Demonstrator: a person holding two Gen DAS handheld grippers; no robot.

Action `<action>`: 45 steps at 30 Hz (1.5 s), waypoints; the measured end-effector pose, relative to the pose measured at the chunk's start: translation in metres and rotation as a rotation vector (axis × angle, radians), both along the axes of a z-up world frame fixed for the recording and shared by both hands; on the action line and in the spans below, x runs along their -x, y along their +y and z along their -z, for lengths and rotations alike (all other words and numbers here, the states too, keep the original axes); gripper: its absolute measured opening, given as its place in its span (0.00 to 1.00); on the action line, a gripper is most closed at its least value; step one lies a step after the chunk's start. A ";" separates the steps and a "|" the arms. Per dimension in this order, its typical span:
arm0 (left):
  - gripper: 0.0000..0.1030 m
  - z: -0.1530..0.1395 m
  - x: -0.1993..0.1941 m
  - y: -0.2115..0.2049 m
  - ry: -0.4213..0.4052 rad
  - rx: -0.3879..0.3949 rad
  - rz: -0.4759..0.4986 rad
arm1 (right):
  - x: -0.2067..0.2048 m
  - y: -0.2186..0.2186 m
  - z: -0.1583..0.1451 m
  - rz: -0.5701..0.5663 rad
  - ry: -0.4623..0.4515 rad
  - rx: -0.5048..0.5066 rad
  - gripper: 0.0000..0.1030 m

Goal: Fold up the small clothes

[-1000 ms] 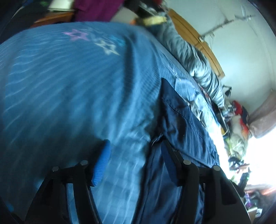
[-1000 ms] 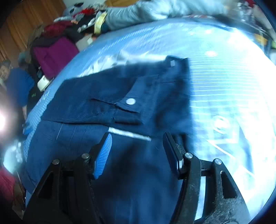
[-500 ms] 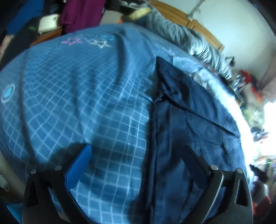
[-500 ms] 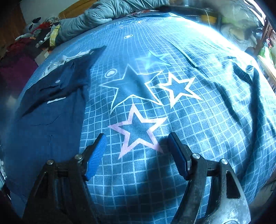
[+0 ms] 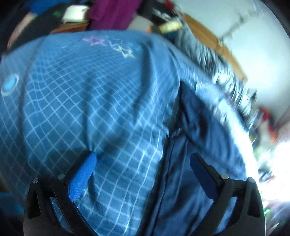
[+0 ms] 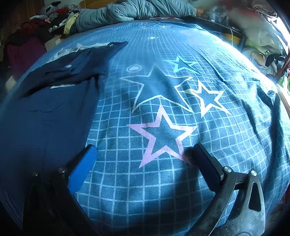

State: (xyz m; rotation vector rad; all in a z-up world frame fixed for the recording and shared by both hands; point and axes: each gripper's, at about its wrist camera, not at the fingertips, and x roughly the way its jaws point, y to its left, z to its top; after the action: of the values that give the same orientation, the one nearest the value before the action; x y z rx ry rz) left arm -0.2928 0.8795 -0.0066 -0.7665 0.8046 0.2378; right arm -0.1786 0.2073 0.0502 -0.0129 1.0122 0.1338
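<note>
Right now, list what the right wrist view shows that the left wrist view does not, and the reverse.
Only the right wrist view: the large dark star and teal star on the bedspread, the garment's white button and label strip, and the open right gripper.

Only the left wrist view: the purple cloth beyond the bed, the wooden headboard and the open left gripper.

Both: the navy garment on the blue grid bedspread, the grey duvet and the pink star.
</note>
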 end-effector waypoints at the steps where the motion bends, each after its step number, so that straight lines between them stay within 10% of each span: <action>1: 1.00 0.002 0.003 0.008 -0.037 0.046 -0.029 | 0.002 0.001 -0.001 0.001 0.000 0.000 1.00; 8: 0.99 0.002 0.008 0.035 -0.140 0.155 -0.190 | 0.001 0.002 0.000 0.006 -0.013 -0.001 1.00; 13: 0.92 -0.014 0.028 0.051 -0.052 -0.117 -0.265 | 0.001 0.002 0.000 0.005 -0.017 0.002 1.00; 21: 0.92 -0.057 0.151 0.101 -0.006 -0.310 -0.428 | 0.003 0.005 -0.002 0.003 -0.014 0.018 1.00; 24: 0.92 -0.064 0.172 0.105 -0.016 -0.278 -0.344 | 0.010 0.007 -0.011 -0.012 0.016 0.007 1.00; 32: 0.91 -0.050 0.150 0.035 -0.096 0.155 0.280 | 0.075 0.019 -0.057 -0.168 0.075 -0.129 0.98; 45: 0.90 -0.004 0.165 -0.022 0.026 0.267 0.411 | 0.129 0.057 0.005 -0.260 0.463 -0.328 0.88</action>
State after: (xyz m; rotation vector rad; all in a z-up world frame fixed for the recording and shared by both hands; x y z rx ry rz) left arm -0.4575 0.8576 -0.0028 -0.8284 1.0108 -0.2320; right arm -0.3072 0.2646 0.0455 0.1937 1.4373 0.5588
